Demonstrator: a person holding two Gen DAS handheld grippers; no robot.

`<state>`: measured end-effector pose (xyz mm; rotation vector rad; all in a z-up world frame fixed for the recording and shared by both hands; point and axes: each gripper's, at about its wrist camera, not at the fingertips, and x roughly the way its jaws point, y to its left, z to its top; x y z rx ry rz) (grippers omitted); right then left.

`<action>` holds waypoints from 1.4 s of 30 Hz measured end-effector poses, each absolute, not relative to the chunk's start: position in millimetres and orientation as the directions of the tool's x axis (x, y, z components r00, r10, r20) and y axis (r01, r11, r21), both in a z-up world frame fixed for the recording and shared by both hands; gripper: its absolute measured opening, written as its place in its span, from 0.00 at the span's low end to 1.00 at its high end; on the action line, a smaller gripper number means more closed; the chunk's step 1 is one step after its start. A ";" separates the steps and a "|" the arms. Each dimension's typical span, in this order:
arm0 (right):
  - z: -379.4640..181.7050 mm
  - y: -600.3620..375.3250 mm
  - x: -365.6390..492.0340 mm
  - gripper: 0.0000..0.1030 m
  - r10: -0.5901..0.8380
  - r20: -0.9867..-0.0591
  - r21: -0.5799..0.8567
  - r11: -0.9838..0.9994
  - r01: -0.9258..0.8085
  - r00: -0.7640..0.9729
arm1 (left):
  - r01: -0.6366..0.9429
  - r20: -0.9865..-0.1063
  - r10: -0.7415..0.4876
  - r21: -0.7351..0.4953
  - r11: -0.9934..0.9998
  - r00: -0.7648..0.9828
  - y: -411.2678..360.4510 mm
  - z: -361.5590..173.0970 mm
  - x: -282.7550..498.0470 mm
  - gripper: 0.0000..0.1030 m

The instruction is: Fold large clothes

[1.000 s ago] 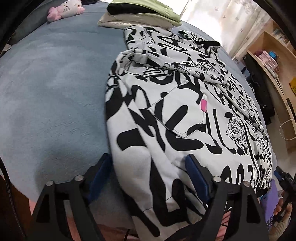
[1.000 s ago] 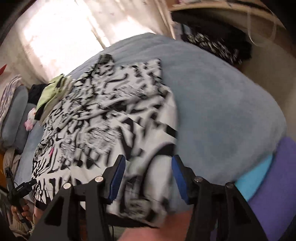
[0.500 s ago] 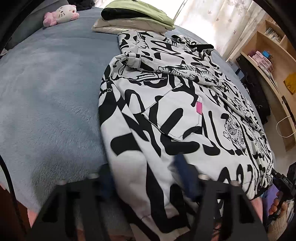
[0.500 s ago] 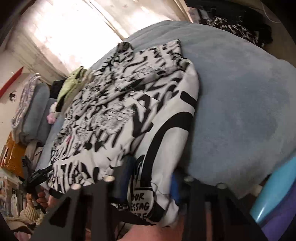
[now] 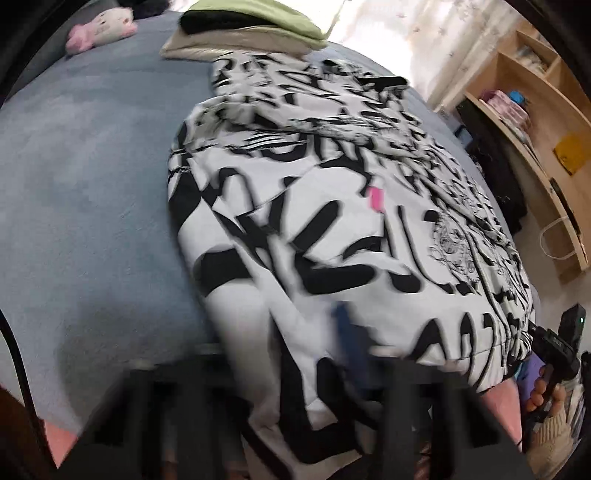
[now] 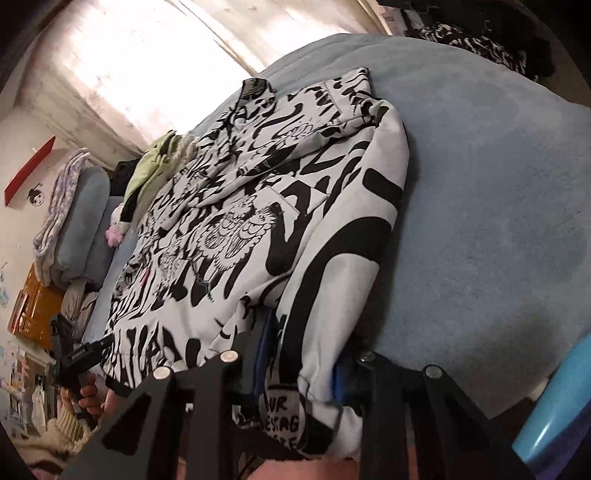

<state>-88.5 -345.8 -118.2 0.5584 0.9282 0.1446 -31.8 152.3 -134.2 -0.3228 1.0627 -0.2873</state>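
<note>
Blue bed [image 6: 498, 184], hoodie [image 5: 332, 229] flat on it, long axis running away from me toward the folded clothes pile [image 5: 243, 33]. I've got both near hem corners: left gripper [image 5: 295, 354] & right gripper [image 6: 299, 354], jaws just closed, pinching fabric.

The black-and-white printed garment [image 6: 332, 236] is thick, matt cloth, soft and slightly rumpled, lying on a bed [image 6: 498, 184] covered in fuzzy, short-piled blue-grey fabric. The right tongs [image 6: 299, 363] are matt black plastic with blue pads and shiny metal screw heads. The shelves [image 5: 524, 122] look like pale, smooth wood.
</note>
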 end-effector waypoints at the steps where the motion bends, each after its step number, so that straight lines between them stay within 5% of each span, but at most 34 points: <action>1: -114.8 -341.3 -87.9 0.19 0.325 -0.726 0.490 0.863 0.124 0.605 | 0.056 -0.804 -0.366 -0.386 0.921 0.469 151.5 -130.4 -32.5 0.13; 7: -65.5 -341.2 -105.5 0.06 0.270 -0.663 0.491 0.861 0.134 0.698 | -0.021 -0.741 -0.371 -0.461 0.887 0.560 162.1 -80.9 -46.6 0.03; 19: 45.4 -327.6 -148.4 0.05 0.327 -0.498 0.524 0.851 -0.022 0.803 | -0.004 -0.651 -0.480 -0.596 0.803 0.588 194.7 5.0 -90.7 0.02; 33: 33.5 -374.3 -2.0 0.07 0.330 -0.488 0.684 0.720 0.119 0.808 | -0.102 -0.584 -0.489 -0.703 0.704 0.648 191.2 6.8 85.7 0.07; 36: 31.2 -382.1 67.8 0.12 0.317 -0.531 0.682 0.710 0.174 0.786 | -0.148 -0.615 -0.466 -0.690 0.708 0.636 185.1 -3.1 145.3 0.25; 40: 15.4 -384.3 136.7 0.71 0.340 -0.590 0.679 0.700 0.222 0.732 | -0.201 -0.608 -0.470 -0.722 0.662 0.640 189.1 -19.9 203.8 0.62; 42: 8.4 -385.2 157.7 0.76 0.345 -0.578 0.685 0.698 0.210 0.740 | -0.229 -0.630 -0.418 -0.693 0.684 0.655 190.9 -25.7 224.6 0.64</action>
